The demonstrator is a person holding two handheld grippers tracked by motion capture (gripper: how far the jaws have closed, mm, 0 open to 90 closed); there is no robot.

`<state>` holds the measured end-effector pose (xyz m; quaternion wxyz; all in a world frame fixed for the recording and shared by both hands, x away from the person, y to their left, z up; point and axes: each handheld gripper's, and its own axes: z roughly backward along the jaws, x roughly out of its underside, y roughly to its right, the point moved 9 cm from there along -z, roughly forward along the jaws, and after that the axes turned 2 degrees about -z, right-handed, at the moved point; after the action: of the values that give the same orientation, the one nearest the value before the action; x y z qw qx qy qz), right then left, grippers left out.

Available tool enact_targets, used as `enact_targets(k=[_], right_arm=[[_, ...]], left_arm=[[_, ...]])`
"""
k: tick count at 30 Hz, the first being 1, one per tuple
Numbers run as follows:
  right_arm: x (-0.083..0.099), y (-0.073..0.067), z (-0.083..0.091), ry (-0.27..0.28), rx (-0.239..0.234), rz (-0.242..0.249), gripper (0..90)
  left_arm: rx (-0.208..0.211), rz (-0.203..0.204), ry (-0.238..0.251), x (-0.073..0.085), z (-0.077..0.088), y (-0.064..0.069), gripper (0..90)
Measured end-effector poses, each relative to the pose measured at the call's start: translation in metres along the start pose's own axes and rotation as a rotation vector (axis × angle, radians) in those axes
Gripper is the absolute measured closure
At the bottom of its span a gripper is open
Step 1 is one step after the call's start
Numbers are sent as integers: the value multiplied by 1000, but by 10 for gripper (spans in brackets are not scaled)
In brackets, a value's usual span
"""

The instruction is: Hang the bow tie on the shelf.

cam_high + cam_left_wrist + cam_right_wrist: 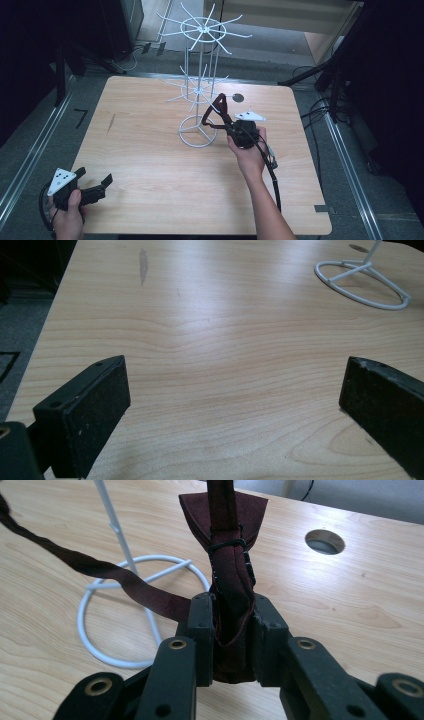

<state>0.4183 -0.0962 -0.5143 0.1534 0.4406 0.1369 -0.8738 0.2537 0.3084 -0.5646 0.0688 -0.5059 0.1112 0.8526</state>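
Right gripper view — hand-held gripper (pixel 232 630) clamped on dark-red bow tie (pixel 225 565)

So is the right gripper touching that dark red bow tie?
Touching. In the right gripper view, the right gripper has both jaws pressed against the bow tie, squeezing its fabric between them.

We see a dark red bow tie (pixel 227 555) of matt woven cloth against a white-coated wire rack (pixel 200 80), smooth and faintly glossy. Our tabletop (pixel 150 150) is pale wood-grain with soft sheen; the black pads (pixel 95 415) look matt and slightly gritty.
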Motion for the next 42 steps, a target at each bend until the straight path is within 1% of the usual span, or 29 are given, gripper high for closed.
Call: enact_targets(k=[1,2,3,4,5,6,7,8,9,10,11,12,13,14,15,16,17,18,19,22,24,28,31,33,34,39,40,41,42], right_arm=[[0,0,0,0,0,0,749],[0,-3,-2,7,-18,-24,735],[0,-3,-2,7,-18,-24,735],[2,-4,-5,9,-21,-55,711],[2,-4,-6,14,-23,-61,691],[2,-4,-6,14,-23,-61,691],[2,-5,-6,17,-28,-66,667],[1,-7,-7,25,-35,-59,607],[1,-8,-7,24,-36,-55,578],[3,-10,-8,17,-64,-56,514],[4,-10,-8,13,-76,-57,454],[4,-10,-8,13,-76,-57,454],[5,-9,-8,13,-81,-57,408],[6,-8,-8,10,-79,-55,356],[8,-6,-6,8,-68,-53,258],[8,-6,-6,8,-68,-53,258],[9,-5,-4,10,-79,-56,228],[9,-5,-1,15,-91,-59,212],[11,-5,4,23,-115,-59,171],[16,-5,10,21,-131,-43,138],[17,-5,11,20,-136,-41,131],[18,-1,18,37,-151,-55,131],[21,2,23,43,-150,-53,131],[24,5,26,42,-141,-53,130],[28,10,31,48,-131,-54,131],[37,25,42,63,-121,-73,130],[37,25,42,63,-121,-73,130],[40,28,44,62,-121,-74,130],[46,36,48,58,-111,-81,131]], left_arm=[[-4,-4,3,0,0,0,4],[-2,-4,3,0,1,0,4],[-3,-2,2,0,1,0,4],[-4,1,3,0,1,0,4],[-6,4,4,0,1,0,4],[-7,6,4,0,1,0,4],[-7,5,6,0,1,0,4],[-7,5,6,0,1,0,4],[-6,2,3,0,1,0,4],[-3,0,2,0,1,0,4],[-3,0,2,0,1,0,4],[-2,-2,2,0,1,0,4],[-3,-3,2,0,1,0,4],[-4,-4,2,0,1,0,4],[-3,-5,1,0,1,0,4],[-3,-5,2,0,1,0,4],[-1,-5,2,0,1,1,4],[0,-5,3,0,1,1,4],[0,-4,4,0,1,1,4],[-2,-7,1,0,0,1,4],[-2,-9,-2,0,0,1,4],[1,-6,-1,0,0,1,4],[1,-5,2,0,1,1,4],[3,-4,4,0,1,1,4],[4,-4,3,0,1,1,4],[4,-7,1,0,1,1,4],[5,-8,1,0,1,1,4],[7,-10,2,0,1,1,4],[8,-10,2,0,1,1,4]])
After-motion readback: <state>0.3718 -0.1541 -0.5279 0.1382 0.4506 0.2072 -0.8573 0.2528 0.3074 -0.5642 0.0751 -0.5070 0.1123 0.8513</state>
